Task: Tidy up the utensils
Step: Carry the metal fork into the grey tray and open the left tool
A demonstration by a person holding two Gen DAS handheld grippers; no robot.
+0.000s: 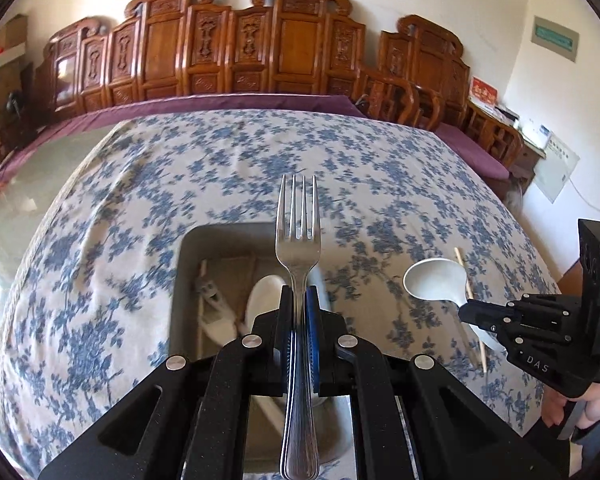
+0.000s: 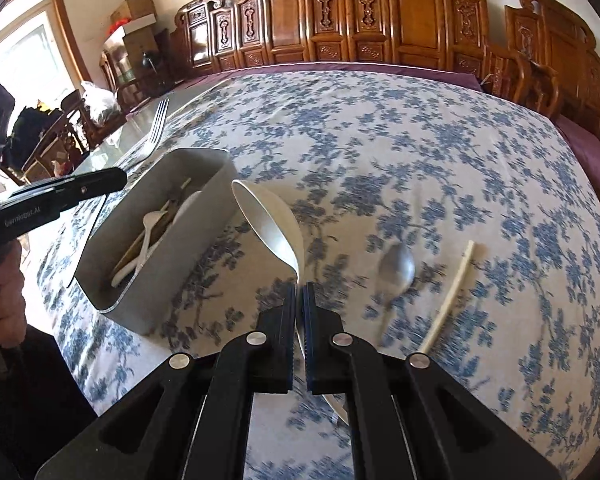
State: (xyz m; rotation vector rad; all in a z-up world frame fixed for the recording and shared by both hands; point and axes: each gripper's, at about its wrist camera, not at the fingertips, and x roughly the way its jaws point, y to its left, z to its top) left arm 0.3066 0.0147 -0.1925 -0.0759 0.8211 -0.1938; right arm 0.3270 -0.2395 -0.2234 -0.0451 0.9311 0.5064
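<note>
**Two grippers, each clamping one utensil**

Left gripper [image 1: 300, 300], jaws closed on a steel fork [image 1: 299, 264], tines up, above the grey bin [image 2: 112, 280]. Right gripper [image 2: 299, 292], closed on a white ladle [image 2: 268, 224]. Beyond, on the floral tablecloth [image 2: 440, 152]: metal spoon [image 2: 398, 268], chopstick [image 2: 448, 300].

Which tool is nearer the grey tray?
Left. The left tool, gripping the fork, hangs over the grey tray; the right tool, holding the white ladle, is off to its side.
</note>
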